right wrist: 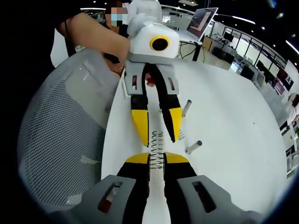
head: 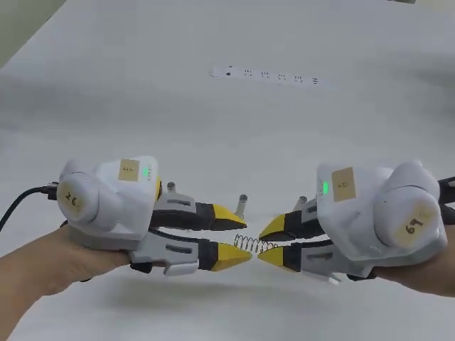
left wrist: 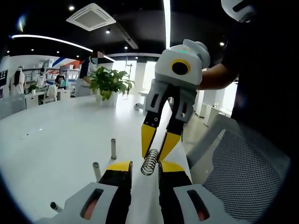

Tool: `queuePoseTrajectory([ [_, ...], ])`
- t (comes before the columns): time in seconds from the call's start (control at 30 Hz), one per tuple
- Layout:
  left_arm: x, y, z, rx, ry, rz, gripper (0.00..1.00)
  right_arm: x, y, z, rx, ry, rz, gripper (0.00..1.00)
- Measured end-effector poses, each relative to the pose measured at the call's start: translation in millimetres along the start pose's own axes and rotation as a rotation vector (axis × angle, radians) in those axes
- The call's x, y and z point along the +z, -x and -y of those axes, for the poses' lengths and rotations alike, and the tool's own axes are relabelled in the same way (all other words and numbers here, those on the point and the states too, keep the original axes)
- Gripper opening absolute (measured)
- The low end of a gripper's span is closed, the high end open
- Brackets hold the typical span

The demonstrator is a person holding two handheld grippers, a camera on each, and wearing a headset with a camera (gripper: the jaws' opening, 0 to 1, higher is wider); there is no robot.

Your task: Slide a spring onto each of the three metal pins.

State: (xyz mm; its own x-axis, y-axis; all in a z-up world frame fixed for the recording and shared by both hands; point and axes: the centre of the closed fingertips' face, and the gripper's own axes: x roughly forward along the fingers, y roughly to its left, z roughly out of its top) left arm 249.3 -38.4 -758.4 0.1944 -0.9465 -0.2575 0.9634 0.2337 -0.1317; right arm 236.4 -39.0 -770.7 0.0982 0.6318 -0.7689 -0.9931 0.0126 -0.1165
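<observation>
A small coil spring (head: 249, 244) hangs in the air between the two yellow-tipped grippers, which face each other. My right gripper (head: 264, 242) is shut on one end of the spring (right wrist: 157, 144), which runs out from between its tips. My left gripper (head: 242, 236) stands open, its jaws on either side of the spring's other end (left wrist: 149, 162) without pinching it. Three short metal pins stand upright on the white table behind the grippers: one (head: 170, 189) at the left, one (head: 242, 204) in the middle and one (head: 301, 204) at the right, partly hidden by the right gripper.
A white power strip (head: 264, 74) lies far back on the table (head: 142, 106). A grey mesh chair (right wrist: 65, 121) stands by the table's edge on the person's side. Hands hold both grippers low over the near part of the table.
</observation>
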Motion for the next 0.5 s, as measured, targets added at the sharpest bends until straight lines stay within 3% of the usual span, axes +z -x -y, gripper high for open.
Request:
queuePoseTrajectory([
  [0.3,0.8,-5.5,6.1,-0.018,-0.003,0.002,0.06,0.7,4.1,0.6,-0.004,0.010,0.010,0.08],
  [0.5,1.9,-6.5,7.4,-0.022,-0.005,0.006,0.05,0.5,5.3,0.5,-0.004,0.014,0.010,0.08],
])
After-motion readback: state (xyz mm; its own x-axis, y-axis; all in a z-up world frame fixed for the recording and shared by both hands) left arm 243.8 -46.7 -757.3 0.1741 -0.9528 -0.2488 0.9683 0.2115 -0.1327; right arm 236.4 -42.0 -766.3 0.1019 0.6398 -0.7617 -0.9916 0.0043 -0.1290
